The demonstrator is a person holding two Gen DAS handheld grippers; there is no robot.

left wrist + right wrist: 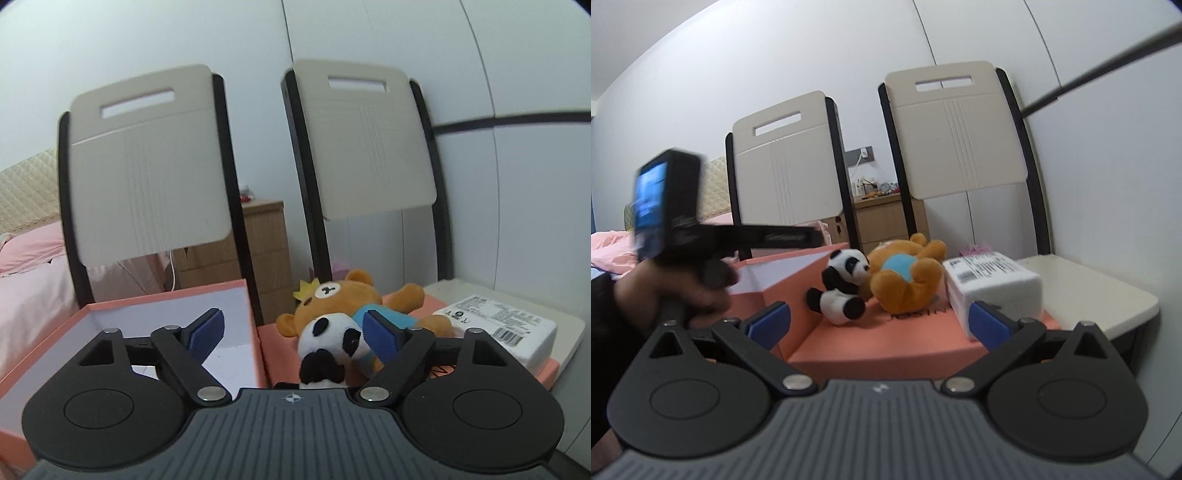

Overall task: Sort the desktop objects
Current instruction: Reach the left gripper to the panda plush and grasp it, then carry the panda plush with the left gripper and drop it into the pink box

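Note:
My left gripper [293,334] is open, and a small panda plush [328,343] lies between its blue pads, close to the right pad and clear of the left one. A brown bear plush [343,299] with a blue shirt lies behind the panda, and both rest on a flat pink lid [273,354]. An open pink box [166,306] with a white inside stands to the left. A white labelled packet [498,328] lies on the right. My right gripper [879,325] stands open and holds nothing, short of the panda [846,284], the bear [905,277] and the packet [990,280].
Two beige chair backs [147,166] [369,144] stand behind the white table [1100,291]. A wooden cabinet [236,251] and a pink bed [26,273] lie beyond. A hand [665,291] holding the blurred left gripper fills the left of the right wrist view.

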